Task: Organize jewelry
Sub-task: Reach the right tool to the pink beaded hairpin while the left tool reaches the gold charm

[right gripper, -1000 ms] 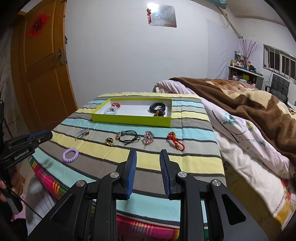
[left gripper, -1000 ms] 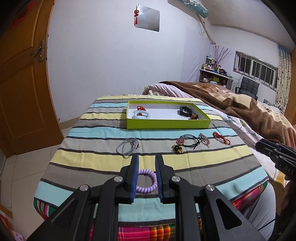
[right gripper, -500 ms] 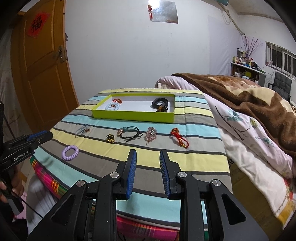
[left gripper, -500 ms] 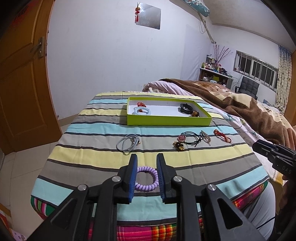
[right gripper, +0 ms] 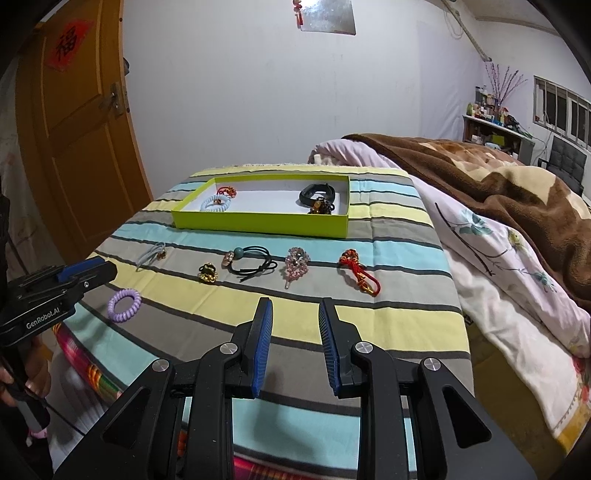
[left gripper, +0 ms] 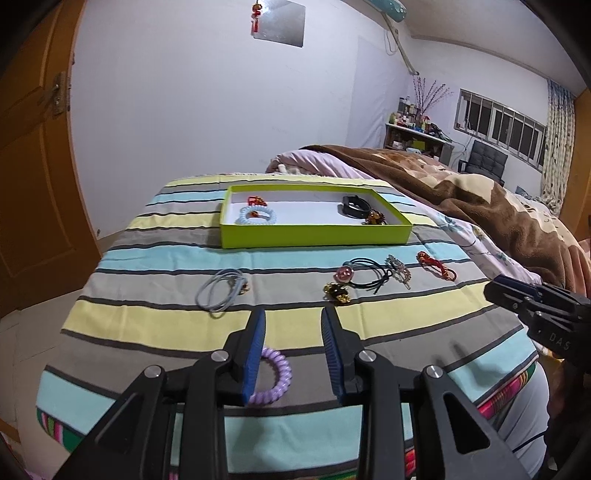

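Black left tool (right gripper: 79,273), marked "GenRobot.AI", has just spread wide; right tool (right gripper: 295,332) gapes empty.

The room was evenly lit by indoor light from overhead, with a bright glare on the shiny panel (right gripper: 327,16) high on the white wall (left gripper: 207,110) and soft, short shadows under the gripper arms on the striped cloth (left gripper: 155,325). Both fisheye views bent straight lines strongly toward the edges, so the door (right gripper: 74,147) bowed and the corners fell to black. Focus was sharp throughout, without motion blur.
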Demonstrator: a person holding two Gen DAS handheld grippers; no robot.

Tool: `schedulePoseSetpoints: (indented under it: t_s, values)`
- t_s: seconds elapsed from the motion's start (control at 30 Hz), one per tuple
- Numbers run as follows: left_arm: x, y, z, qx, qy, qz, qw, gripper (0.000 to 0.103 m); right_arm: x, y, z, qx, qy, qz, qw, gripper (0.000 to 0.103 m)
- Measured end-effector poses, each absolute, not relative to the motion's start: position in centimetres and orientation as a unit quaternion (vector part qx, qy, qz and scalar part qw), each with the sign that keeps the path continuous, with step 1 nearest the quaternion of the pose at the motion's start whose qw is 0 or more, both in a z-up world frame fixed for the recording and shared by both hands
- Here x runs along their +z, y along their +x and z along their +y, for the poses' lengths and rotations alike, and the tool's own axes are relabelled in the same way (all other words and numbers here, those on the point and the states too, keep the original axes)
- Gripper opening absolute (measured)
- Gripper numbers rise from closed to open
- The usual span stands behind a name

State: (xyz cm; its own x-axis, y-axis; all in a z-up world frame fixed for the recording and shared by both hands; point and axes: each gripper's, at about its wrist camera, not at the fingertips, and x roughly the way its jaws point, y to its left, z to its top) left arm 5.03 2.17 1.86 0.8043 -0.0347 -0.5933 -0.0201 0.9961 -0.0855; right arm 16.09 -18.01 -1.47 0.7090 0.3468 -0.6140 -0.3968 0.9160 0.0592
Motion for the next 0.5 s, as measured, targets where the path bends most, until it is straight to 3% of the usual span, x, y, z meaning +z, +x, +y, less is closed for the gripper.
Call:
schedulePoseSetpoints:
  t_s: [0.5]
  values:
    - [-0.6,10.8,-0.5,-0.039,-0.053,0.364,0.929,0.033,-3.3,21.0,-16.5,0.212,-0.03,0.356,0.91,0.026]
